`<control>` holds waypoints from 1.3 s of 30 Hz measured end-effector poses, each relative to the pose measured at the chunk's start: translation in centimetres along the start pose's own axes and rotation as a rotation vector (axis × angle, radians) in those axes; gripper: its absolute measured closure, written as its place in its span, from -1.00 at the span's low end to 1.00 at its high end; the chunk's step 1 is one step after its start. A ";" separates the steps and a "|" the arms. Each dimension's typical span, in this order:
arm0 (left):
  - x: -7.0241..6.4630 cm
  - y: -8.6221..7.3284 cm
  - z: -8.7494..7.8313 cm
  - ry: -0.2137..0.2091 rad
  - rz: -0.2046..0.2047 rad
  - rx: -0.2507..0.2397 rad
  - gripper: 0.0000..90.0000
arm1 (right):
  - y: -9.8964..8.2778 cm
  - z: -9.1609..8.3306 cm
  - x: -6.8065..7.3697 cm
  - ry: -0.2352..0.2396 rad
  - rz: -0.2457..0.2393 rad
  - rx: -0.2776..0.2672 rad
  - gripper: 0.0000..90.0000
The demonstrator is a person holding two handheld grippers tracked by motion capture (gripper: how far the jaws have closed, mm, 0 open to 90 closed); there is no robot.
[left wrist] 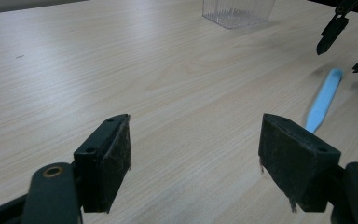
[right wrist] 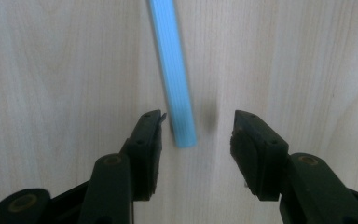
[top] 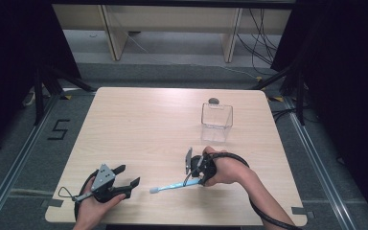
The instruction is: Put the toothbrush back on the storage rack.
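Note:
A light blue toothbrush [top: 172, 186] lies flat on the wooden table [top: 139, 124] near the front edge, its white head pointing left. In the right gripper view its ribbed handle [right wrist: 172, 70] ends between the jaws. My right gripper [right wrist: 198, 128] hangs over that handle end [top: 195, 179], pointing down and open, with both pads clear of the handle. My left gripper [top: 128, 175] rests at the front left, open and holding nothing. Its own view [left wrist: 196, 140] shows bare table between the jaws, the toothbrush [left wrist: 325, 98] to the right, and the right gripper's tips [left wrist: 347, 51] above it.
A clear square plastic container [top: 216, 120] stands upright at the back right of the table, also seen in the left gripper view [left wrist: 237, 11]. A small dark round object [top: 214, 100] sits just behind it. Black stands and cables flank the table.

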State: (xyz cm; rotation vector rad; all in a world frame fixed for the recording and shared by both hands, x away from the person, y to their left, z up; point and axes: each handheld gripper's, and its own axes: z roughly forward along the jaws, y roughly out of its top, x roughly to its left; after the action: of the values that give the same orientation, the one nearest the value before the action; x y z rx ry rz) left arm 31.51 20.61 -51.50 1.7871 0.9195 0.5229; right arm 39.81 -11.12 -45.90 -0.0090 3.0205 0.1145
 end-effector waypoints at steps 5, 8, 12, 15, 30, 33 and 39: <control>0.0 0.0 -0.1 0.004 0.001 0.009 -0.45 | 0.8 0.2 0.1 0.015 -0.021 0.004 0.23; 0.0 0.0 0.0 -0.001 -0.003 0.000 -0.45 | 1.4 0.4 0.3 0.020 -0.037 0.009 0.25; 0.1 0.0 0.0 -0.002 -0.003 0.000 -0.46 | 2.0 0.7 0.3 0.036 -0.069 0.013 0.29; 0.1 0.0 -0.1 0.005 0.000 0.011 -0.46 | 2.4 1.2 0.5 0.060 -0.065 0.001 0.32; 0.1 0.0 -0.1 0.006 0.001 0.015 -0.46 | 3.4 1.5 0.3 0.068 -0.084 0.035 0.48; 0.1 0.0 -0.1 0.005 0.002 0.016 -0.46 | 3.5 1.7 0.2 0.081 -0.101 0.030 0.50; 0.1 -0.1 -0.1 0.004 -0.001 0.011 -0.46 | 3.7 2.0 0.2 0.109 -0.094 0.024 0.53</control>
State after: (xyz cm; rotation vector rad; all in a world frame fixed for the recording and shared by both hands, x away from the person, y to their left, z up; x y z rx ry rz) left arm 31.49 20.78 -51.55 1.7958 0.9273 0.5226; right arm 39.79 -7.26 -47.60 -0.1603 3.1235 0.0715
